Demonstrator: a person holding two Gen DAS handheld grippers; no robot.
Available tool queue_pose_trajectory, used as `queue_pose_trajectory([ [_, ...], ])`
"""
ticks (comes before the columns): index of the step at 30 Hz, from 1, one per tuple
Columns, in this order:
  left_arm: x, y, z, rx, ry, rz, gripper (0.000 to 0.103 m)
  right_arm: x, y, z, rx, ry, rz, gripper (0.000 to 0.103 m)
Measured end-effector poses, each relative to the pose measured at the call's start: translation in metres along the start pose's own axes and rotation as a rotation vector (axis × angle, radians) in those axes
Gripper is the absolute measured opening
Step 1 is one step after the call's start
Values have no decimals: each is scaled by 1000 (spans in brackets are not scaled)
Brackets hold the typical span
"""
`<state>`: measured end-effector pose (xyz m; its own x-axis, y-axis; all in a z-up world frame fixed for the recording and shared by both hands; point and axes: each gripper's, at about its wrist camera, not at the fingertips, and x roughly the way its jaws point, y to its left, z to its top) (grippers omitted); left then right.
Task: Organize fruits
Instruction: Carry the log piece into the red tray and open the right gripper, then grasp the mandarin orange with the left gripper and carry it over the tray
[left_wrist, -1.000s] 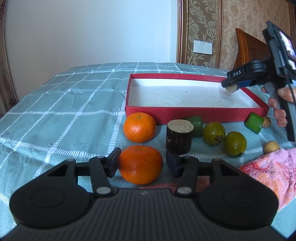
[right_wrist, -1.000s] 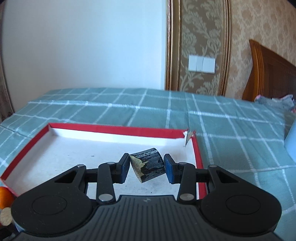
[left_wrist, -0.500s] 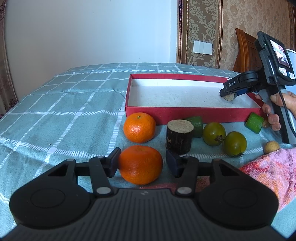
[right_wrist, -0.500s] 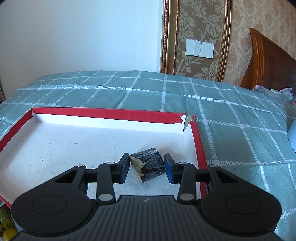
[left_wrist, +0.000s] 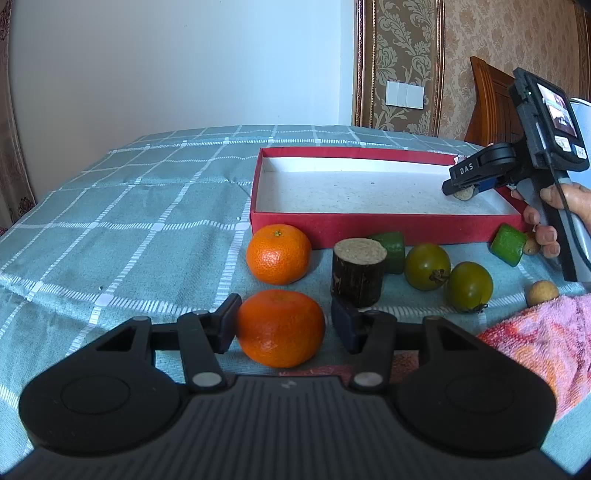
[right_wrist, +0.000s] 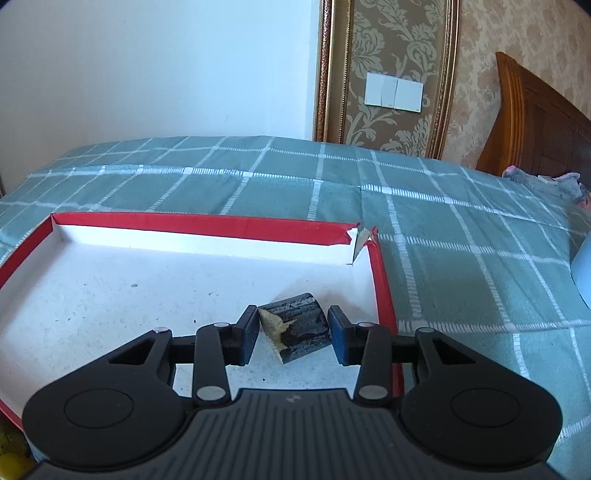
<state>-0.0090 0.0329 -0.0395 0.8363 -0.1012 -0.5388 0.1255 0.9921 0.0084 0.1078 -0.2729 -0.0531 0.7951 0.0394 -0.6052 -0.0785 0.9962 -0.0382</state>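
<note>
My left gripper (left_wrist: 282, 325) is open around a near orange (left_wrist: 280, 328) on the bedspread; the left pad touches it, the right pad stands apart. A second orange (left_wrist: 278, 254) lies behind it. A dark sugarcane stub (left_wrist: 358, 272) stands upright beside two green fruits (left_wrist: 427, 266) (left_wrist: 469, 286). My right gripper (right_wrist: 292, 334) is shut on a dark sugarcane piece (right_wrist: 295, 332), low over the right end of the red box (right_wrist: 199, 225). The right gripper also shows in the left wrist view (left_wrist: 466, 188) inside the red box (left_wrist: 354, 232).
Green cane pieces (left_wrist: 390, 246) (left_wrist: 509, 245) and small brown longans (left_wrist: 542, 292) lie in front of the box. A pink towel (left_wrist: 539, 347) lies at the right. The box's far right corner is torn (right_wrist: 360, 240). A wooden headboard (right_wrist: 535, 122) stands behind.
My right gripper has moved down and forward with the cane piece, from above the box rim to low over the box floor. The left gripper has not moved.
</note>
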Motion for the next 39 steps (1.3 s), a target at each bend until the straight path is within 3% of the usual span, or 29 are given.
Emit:
queue_pose_trajectory([
  [3,0,0,0,-1,0,-1,50,-11,-13,2,47,-6,56,53],
  [4,0,0,0,-1,0,0,50,-17,-19,3,63,-21,61,66],
  [5,0,0,0,0,0,0,50,-25,-25,4,76,-40,63,71],
  [11,0,0,0,1,0,1,50,-66,-55,-1,170,-118,102,72],
  [17,0,-2,-1,18,-8,7,49,-92,-72,-31,214,-179,104,76],
  [24,-1,-5,-2,30,-16,16,47,-86,-78,-54,303,-131,182,76],
  [39,-13,-4,5,16,-39,17,42,-84,-80,-64,374,-98,139,81],
])
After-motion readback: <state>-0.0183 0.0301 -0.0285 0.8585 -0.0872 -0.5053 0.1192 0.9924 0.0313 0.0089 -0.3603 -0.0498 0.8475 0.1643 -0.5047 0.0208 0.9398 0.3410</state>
